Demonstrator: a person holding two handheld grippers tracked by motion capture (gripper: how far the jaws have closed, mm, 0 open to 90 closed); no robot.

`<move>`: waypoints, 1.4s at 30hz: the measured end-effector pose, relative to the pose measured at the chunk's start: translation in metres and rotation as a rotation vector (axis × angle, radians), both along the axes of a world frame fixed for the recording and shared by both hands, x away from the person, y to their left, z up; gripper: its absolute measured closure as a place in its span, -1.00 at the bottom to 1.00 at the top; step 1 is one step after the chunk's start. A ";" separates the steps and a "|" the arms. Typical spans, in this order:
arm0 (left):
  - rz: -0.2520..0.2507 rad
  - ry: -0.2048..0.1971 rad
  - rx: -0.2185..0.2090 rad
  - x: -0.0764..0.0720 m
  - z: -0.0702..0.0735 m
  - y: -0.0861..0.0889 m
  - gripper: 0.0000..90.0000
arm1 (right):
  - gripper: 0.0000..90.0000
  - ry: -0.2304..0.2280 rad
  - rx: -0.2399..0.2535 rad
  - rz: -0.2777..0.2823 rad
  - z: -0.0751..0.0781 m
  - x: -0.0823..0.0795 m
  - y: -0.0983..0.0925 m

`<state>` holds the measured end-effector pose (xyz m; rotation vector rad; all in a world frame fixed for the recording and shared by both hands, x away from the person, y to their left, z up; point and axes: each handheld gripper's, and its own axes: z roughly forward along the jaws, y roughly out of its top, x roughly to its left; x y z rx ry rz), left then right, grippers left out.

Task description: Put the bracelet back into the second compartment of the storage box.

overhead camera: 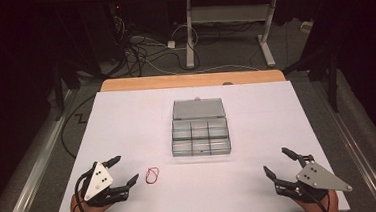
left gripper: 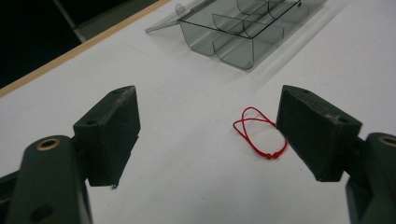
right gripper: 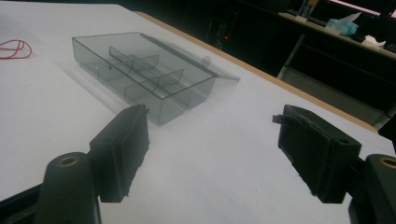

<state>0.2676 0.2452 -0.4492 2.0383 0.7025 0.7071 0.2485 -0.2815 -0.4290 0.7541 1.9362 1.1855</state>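
plainly nearer to the left gripper point(overhead camera: 125, 171) than to the right gripper point(overhead camera: 276, 163): a thin red string loop point(overhead camera: 152, 175) lying flat on the white bench point(overhead camera: 127, 120), just beside the left fingertips and well apart from the right ones. seen from the left gripper view as a red string loop point(left gripper: 259, 132) resting ahead and off to the side of the gap, close against the inner face of one of the fingers point(left gripper: 317, 133) rather than centred between the pair. stretched a little longer one way than the other, with the long axis running roughly toward and away from the person in the high view, and a small knot at the near end. fingers of the left gripper spread wide apart, nothing between them; fingers of the right gripper likewise wide apart and holding nothing, pointing toward the clear compartment box point(right gripper: 140, 77) from the near right of the bench. box point(overhead camera: 200, 132) standing open near the middle of the bench, lid folded back flat on the far side, compartments looking empty, beyond the loop and to its right. probably a job for the left hand, then: a small sideways shift to bring the loop into the middle of the gap, then down across its narrow width before closing, since so thin a cord flat on the surface could easily slip under the pads.
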 end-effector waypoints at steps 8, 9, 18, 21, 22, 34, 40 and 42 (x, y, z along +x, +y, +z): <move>0.002 0.056 0.016 0.003 -0.004 -0.003 -0.54 | -0.46 0.010 -0.008 -0.023 -0.004 0.004 -0.002; -0.004 0.060 0.017 0.002 -0.003 -0.002 -0.53 | -0.46 0.010 -0.011 -0.025 -0.003 0.005 -0.002; -0.035 0.155 0.015 0.011 -0.008 -0.017 -0.49 | -0.47 0.015 -0.025 -0.031 -0.004 0.005 0.004; -0.031 0.214 0.015 0.024 -0.014 -0.023 -0.44 | -0.47 0.031 -0.037 -0.025 -0.007 0.009 0.007; -0.030 0.232 0.005 0.028 -0.015 -0.024 -0.43 | -0.47 0.034 -0.044 -0.021 -0.008 0.009 0.008; -0.037 0.383 0.056 0.045 -0.032 -0.037 0.30 | -0.46 0.055 -0.061 -0.011 -0.013 0.010 0.008; -0.014 0.396 0.049 0.048 -0.031 -0.040 0.70 | -0.46 0.057 -0.070 -0.009 -0.014 0.011 0.009; -0.011 0.398 0.047 0.048 -0.031 -0.040 0.85 | -0.42 0.038 -0.072 -0.015 -0.013 0.009 0.010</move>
